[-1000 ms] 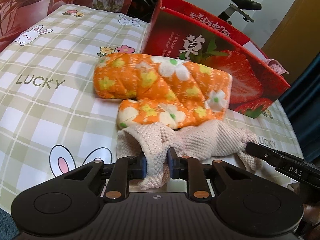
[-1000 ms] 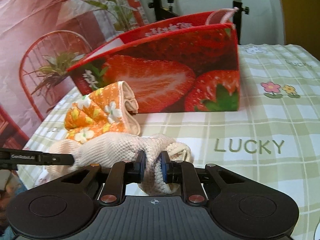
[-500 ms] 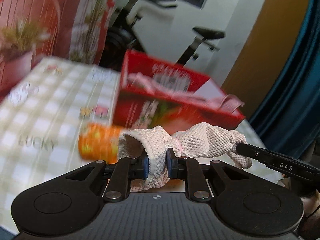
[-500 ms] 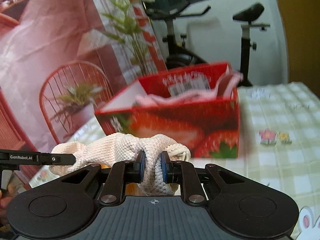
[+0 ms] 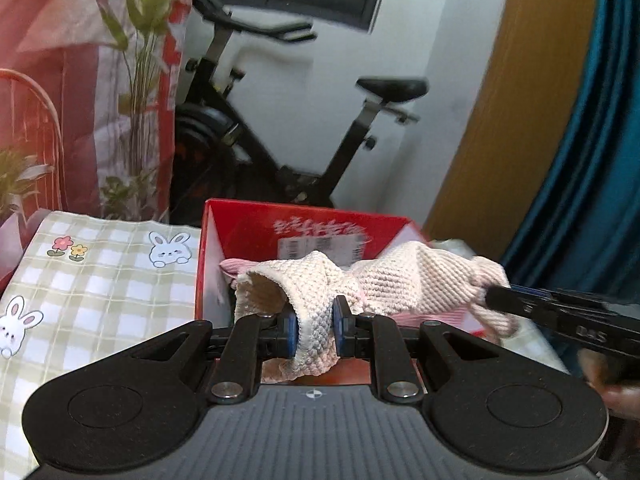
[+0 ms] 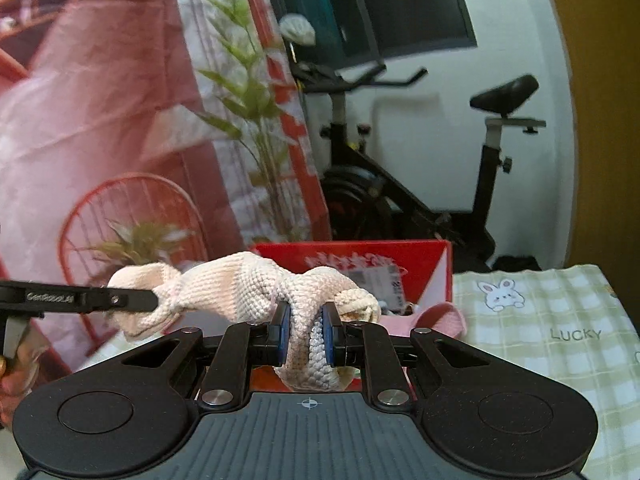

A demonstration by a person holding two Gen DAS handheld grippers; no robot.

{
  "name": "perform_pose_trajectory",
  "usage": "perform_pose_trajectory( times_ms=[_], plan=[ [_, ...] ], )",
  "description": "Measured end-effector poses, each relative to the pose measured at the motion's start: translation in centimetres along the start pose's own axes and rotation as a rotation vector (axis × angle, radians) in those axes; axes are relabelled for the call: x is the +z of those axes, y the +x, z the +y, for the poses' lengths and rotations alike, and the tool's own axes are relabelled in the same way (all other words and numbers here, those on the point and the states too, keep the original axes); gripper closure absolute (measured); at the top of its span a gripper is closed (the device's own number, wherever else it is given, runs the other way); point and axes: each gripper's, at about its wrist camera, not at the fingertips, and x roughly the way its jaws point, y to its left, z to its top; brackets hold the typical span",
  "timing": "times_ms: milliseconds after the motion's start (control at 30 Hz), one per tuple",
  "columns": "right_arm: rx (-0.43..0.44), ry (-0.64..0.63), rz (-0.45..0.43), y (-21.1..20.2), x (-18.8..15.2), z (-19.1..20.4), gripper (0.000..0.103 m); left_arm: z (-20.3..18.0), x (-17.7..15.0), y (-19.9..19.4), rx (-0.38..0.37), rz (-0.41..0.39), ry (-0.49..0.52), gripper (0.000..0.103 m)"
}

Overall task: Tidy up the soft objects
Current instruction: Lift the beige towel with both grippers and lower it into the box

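Observation:
A cream knitted cloth [image 5: 404,280] hangs in the air, stretched between both grippers. My left gripper [image 5: 314,330] is shut on one end of it. My right gripper [image 6: 303,330] is shut on the other end of the same cloth [image 6: 240,280]. The cloth hovers over the open top of a red strawberry-print box [image 5: 240,232], which holds a pink fabric item [image 5: 236,266]. In the right wrist view the red box [image 6: 424,264] sits just behind the cloth, and a pink strap [image 6: 436,316] hangs at its front. The orange flowered cloth is out of sight.
A checked green tablecloth [image 5: 100,288] with bunnies and flowers covers the table to the left of the box, and it shows as tablecloth [image 6: 552,320] on the right. An exercise bike [image 5: 280,140] stands behind the table. A blue curtain [image 5: 592,160] hangs at the right.
Both grippers have lifted the cream cloth off the table, up from beside the orange flowered cloth to above the red box. The views now look over the box's rim.

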Motion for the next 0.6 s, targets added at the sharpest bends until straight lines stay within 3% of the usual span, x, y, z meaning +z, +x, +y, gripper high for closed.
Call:
perform_pose_trajectory(
  times_ms=[267, 600],
  plan=[
    [-0.05, -0.011, 0.159, 6.9, -0.1, -0.8, 0.087, 0.7, 0.8, 7.9, 0.032, 0.172, -0.033, 0.085],
    [-0.118, 0.011, 0.278, 12.4, -0.8, -1.5, 0.087, 1.2, -0.1, 11.8, 0.04, 0.287, -0.015, 0.085]
  ],
)
